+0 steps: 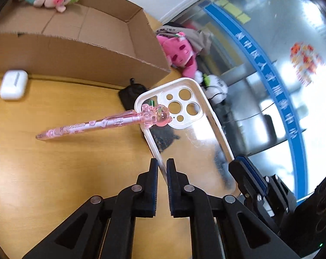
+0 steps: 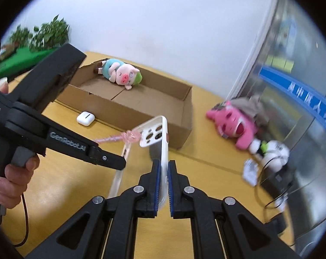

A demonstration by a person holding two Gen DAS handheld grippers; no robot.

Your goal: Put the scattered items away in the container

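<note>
A clear phone case with a white rim (image 1: 193,133) is held above the wooden table by both grippers. My left gripper (image 1: 162,166) is shut on its left edge. My right gripper (image 2: 163,168) is shut on its right edge (image 2: 163,149). A pink pen (image 1: 94,125) lies on the table, its bear-shaped top against the case; it shows in the right wrist view (image 2: 119,138). The open cardboard box (image 1: 81,43) stands behind, with a pig plush (image 2: 119,74) inside.
A white earbud case (image 1: 13,84) lies in front of the box. A black object (image 1: 130,92) sits by the box corner. A pink plush (image 2: 238,125) and a white plush (image 2: 273,153) lie at the right, near a glass wall.
</note>
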